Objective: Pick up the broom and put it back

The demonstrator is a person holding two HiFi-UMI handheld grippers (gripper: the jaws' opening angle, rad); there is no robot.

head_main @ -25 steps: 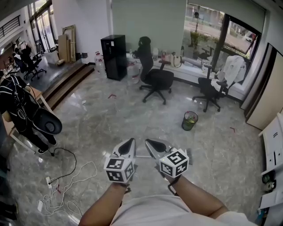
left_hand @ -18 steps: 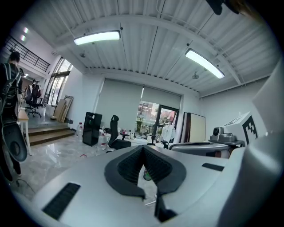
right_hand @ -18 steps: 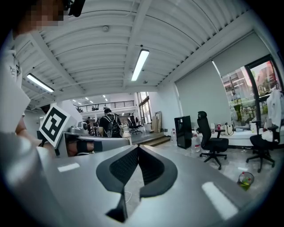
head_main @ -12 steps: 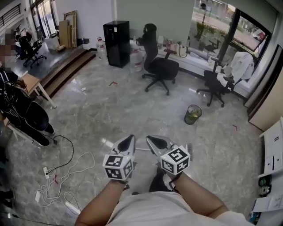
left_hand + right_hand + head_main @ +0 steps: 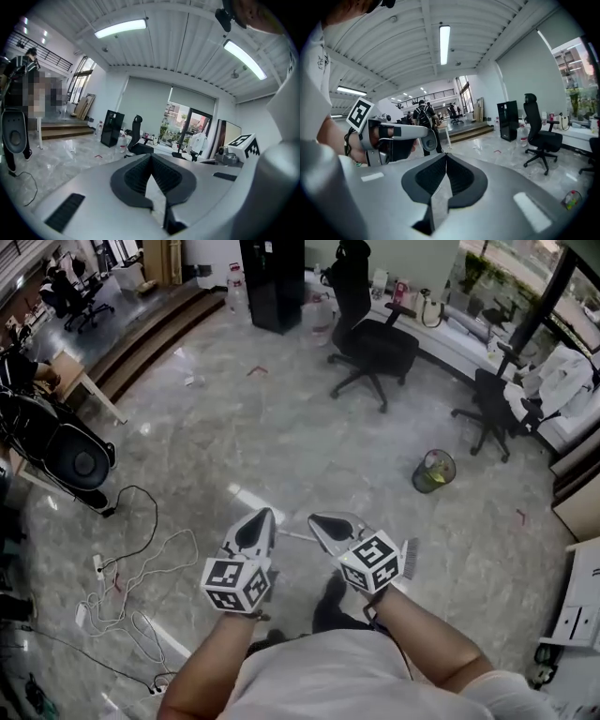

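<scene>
grey marble floor point(image 5: 281, 427) in head view: broom point(image 5: 409, 558) lies near, bristles right of right tool point(image 5: 313, 519), handle running toward left tool point(image 5: 266, 514). left gripper view: jaws closed, empty. right gripper view: same. open right tool before lowering onto handle.

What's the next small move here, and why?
The left gripper and right gripper are shut with nothing between their fingers. The broom handle seems to lie on the floor just beneath them, with the broom head out past the right gripper. So probably open the fingers first, ready to close on the handle.
</scene>
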